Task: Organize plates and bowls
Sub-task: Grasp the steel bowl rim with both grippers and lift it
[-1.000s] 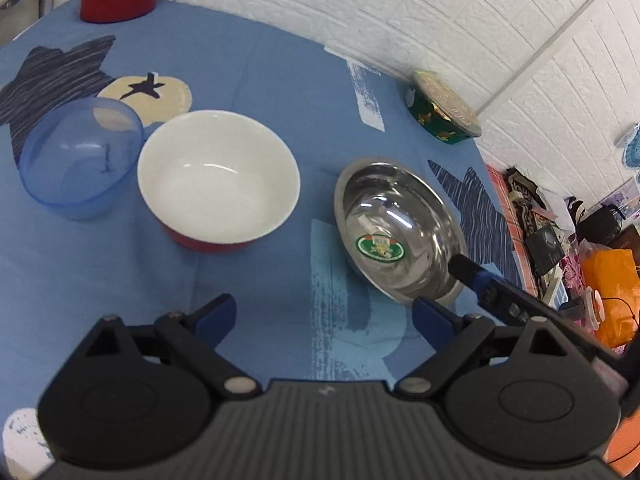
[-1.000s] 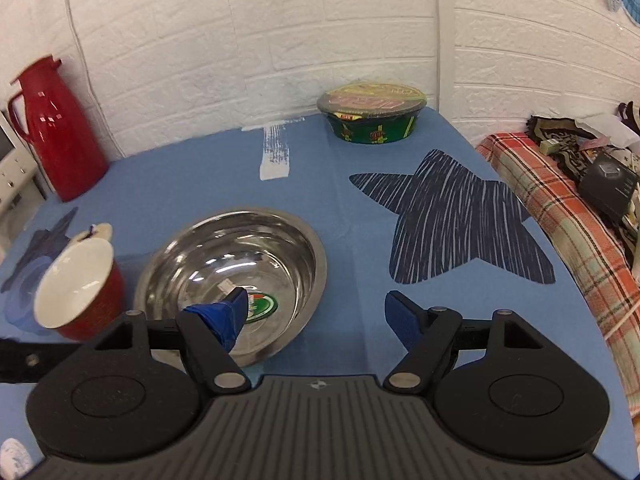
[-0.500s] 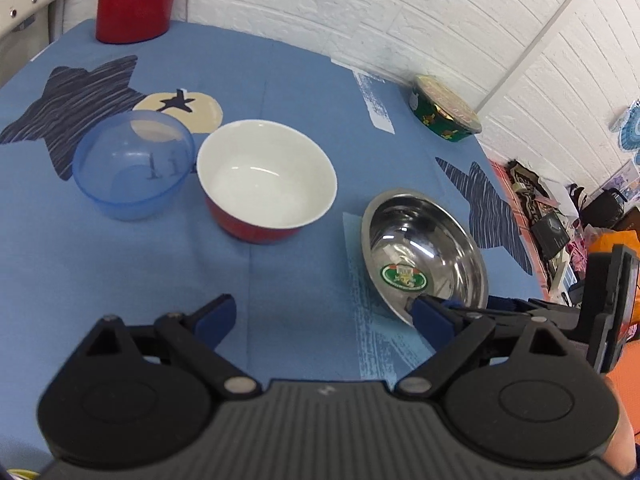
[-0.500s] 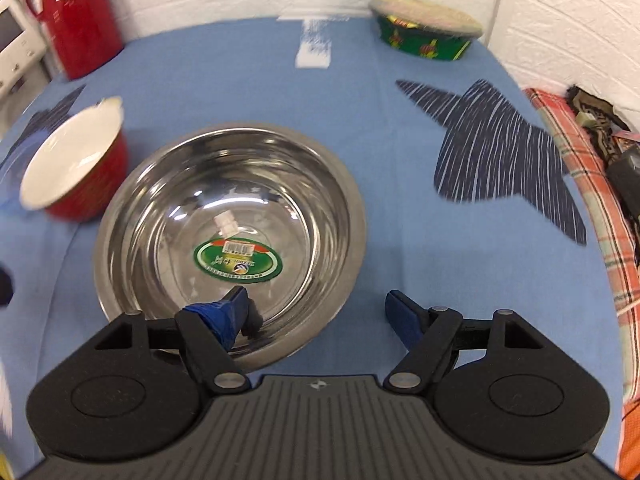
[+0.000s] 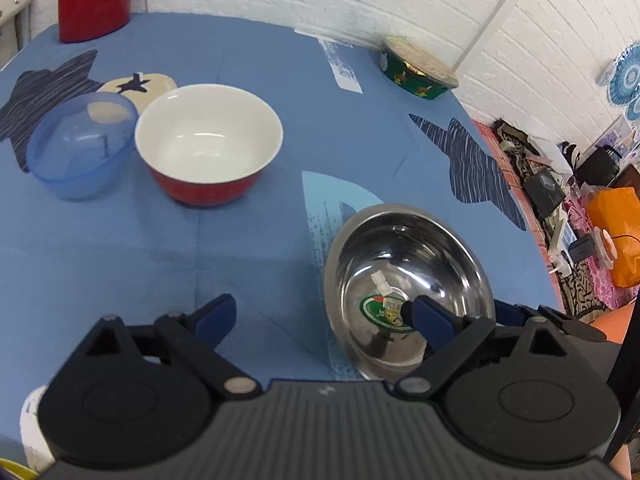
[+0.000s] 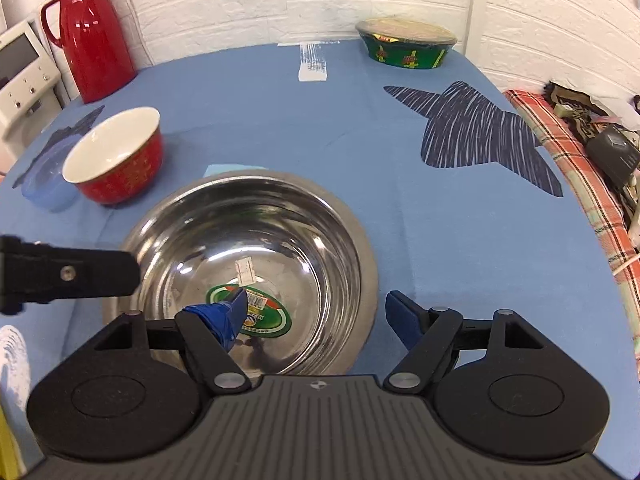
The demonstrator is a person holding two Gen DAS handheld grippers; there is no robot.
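Two pads of right hand-held gripper spread wide, straddling near rim of steel bowl at 12 o'clock, nothing clamped. Left hand-held gripper likewise open, empty; bowl at its 2 o'clock.

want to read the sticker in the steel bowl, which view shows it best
The right wrist view: the sticker is large there, though a finger covers its left edge. In the left wrist view it is smaller and partly hidden.

Bare cloth separates steel bowl from red bowl.
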